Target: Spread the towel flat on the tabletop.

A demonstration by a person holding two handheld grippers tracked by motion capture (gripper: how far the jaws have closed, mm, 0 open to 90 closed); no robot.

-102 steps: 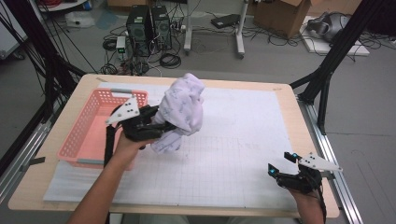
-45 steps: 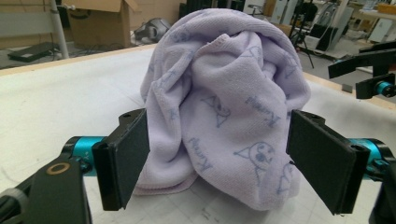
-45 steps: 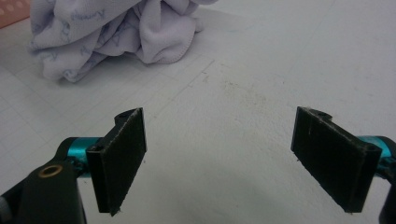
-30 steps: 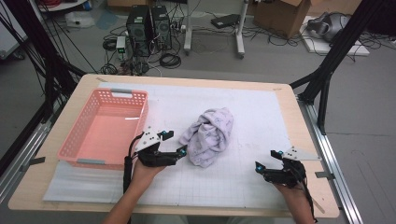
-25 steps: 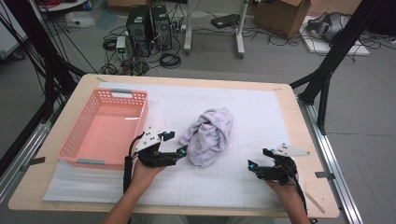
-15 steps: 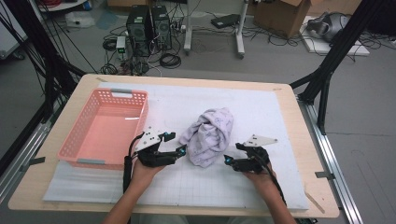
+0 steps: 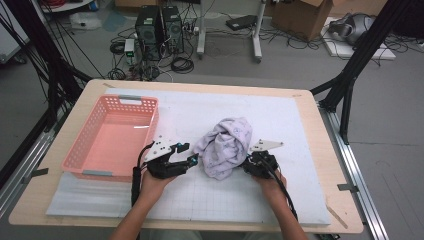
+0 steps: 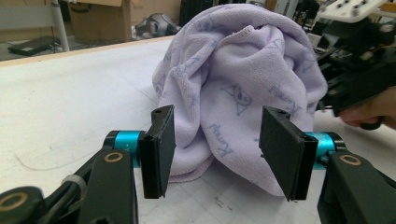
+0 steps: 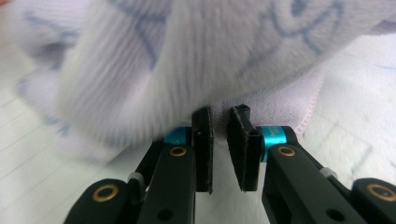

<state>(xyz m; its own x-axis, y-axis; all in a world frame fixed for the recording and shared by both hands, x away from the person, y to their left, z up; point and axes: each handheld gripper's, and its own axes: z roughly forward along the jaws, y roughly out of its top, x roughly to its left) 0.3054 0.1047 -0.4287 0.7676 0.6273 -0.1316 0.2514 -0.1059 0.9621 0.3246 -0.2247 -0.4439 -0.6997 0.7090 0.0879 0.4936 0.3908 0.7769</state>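
Now the right gripper (image 9: 219,114) has just been closing, its fingers nearly pinching the towel (image 7: 226,145); the left gripper (image 8: 215,154), fingers spread and closing, should bite one edge only.

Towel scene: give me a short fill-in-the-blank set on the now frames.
1. The crumpled towel lies between the left gripper and the ____ gripper.
2. The basket left of the towel is ____ in colour.
3. In the left gripper view, the jaws stand ____, pads clear of the towel.
4. The towel's colour is pale ____.

Missing words: right; pink; open; purple
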